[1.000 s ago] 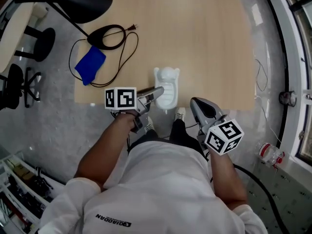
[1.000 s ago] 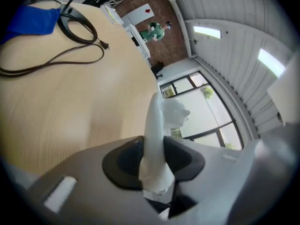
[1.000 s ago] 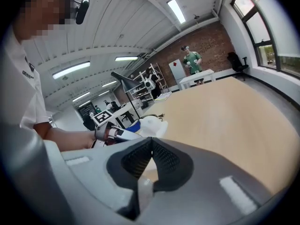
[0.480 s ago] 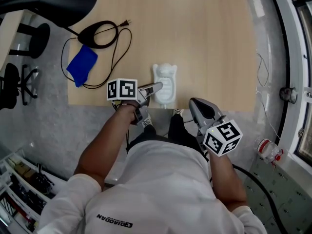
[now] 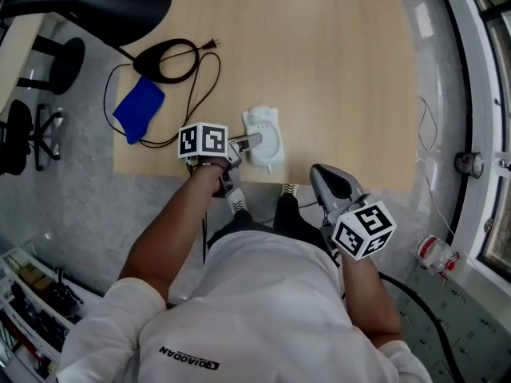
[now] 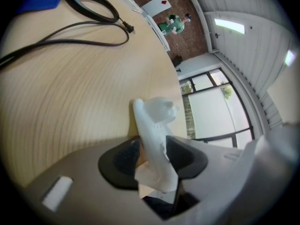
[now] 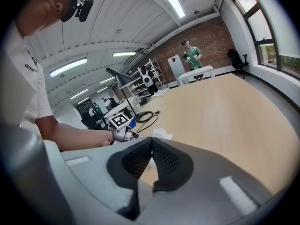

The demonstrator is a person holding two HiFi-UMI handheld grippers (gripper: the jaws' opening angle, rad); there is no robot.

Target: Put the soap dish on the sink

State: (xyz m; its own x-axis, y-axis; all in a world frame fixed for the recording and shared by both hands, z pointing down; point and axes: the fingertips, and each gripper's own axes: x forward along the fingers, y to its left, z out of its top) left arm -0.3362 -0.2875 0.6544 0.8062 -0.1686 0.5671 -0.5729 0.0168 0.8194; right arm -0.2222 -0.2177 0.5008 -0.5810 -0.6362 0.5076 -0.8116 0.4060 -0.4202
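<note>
The white soap dish (image 5: 267, 132) lies on the wooden table (image 5: 335, 70) near its front edge. My left gripper (image 5: 253, 143) reaches onto the dish's left rim. In the left gripper view that rim (image 6: 157, 125) stands between the jaws of my left gripper (image 6: 152, 146), which have just been opening; a slit of table shows beside the left pad. My right gripper (image 5: 317, 172) hangs off the table's front edge, right of the dish, shut on nothing. In the right gripper view, past my right gripper (image 7: 151, 142), the dish (image 7: 161, 135) shows with the left gripper (image 7: 126, 134) beside it.
A black coiled cable (image 5: 172, 58) and a blue cloth (image 5: 138, 108) lie at the table's left end. A black lamp head (image 5: 96, 10) hangs over the far left corner. Grey floor and black stools (image 5: 32, 118) lie to the left, a window ledge (image 5: 471, 166) on the right.
My left gripper has sunk with the soap dish towards the tabletop, so that the dish now looks smaller and flatter. The right gripper has kept still.
</note>
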